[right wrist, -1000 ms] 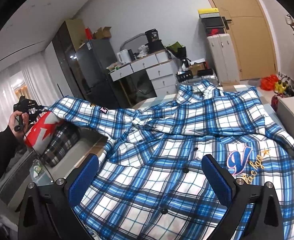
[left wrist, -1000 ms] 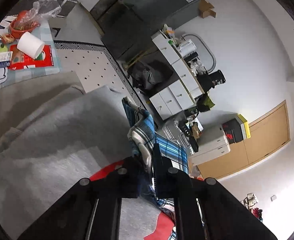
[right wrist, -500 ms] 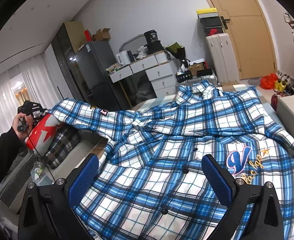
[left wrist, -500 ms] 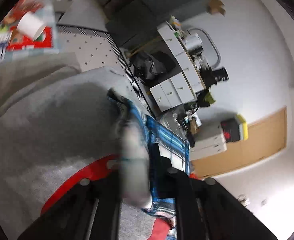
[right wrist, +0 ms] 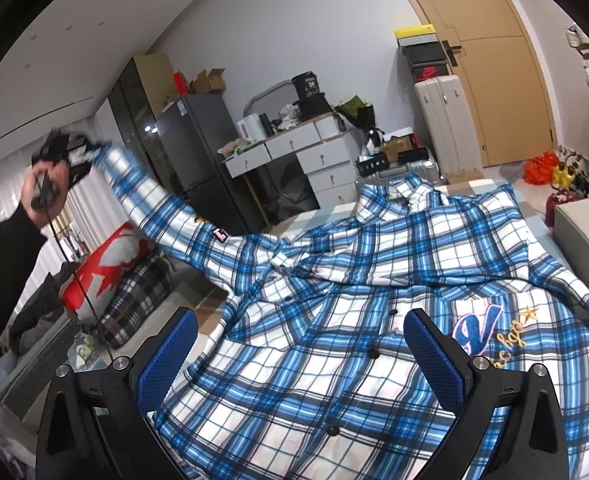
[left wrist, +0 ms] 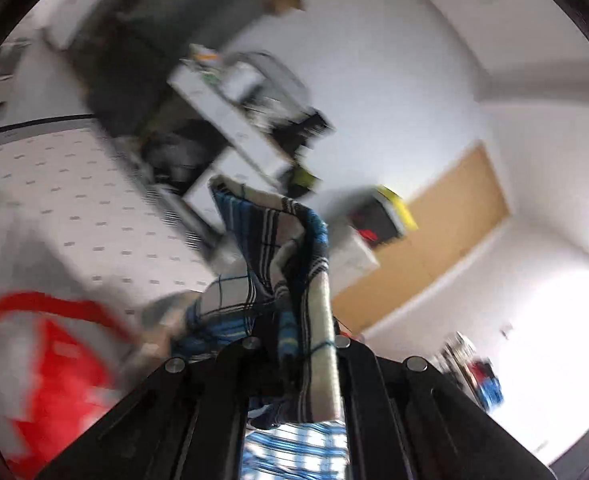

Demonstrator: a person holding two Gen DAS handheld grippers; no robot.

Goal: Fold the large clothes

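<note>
The blue plaid shirt [right wrist: 374,300] lies button-side up across the bed, its body filling the right wrist view from 3 to 7 o'clock. The left gripper [left wrist: 294,344] is clamped on the sleeve cuff [left wrist: 290,256] and holds it high toward 10 o'clock, the sleeve stretched taut from the shoulder. The right gripper [right wrist: 298,356] hangs over the shirt front with its blue pads wide apart, gripping nothing. The risk is in that taut sleeve — with nothing pinning the body, a further pull may drag the whole shirt askew and wrinkle the placket, or the bunched cuff may slip free of the jaws
</note>
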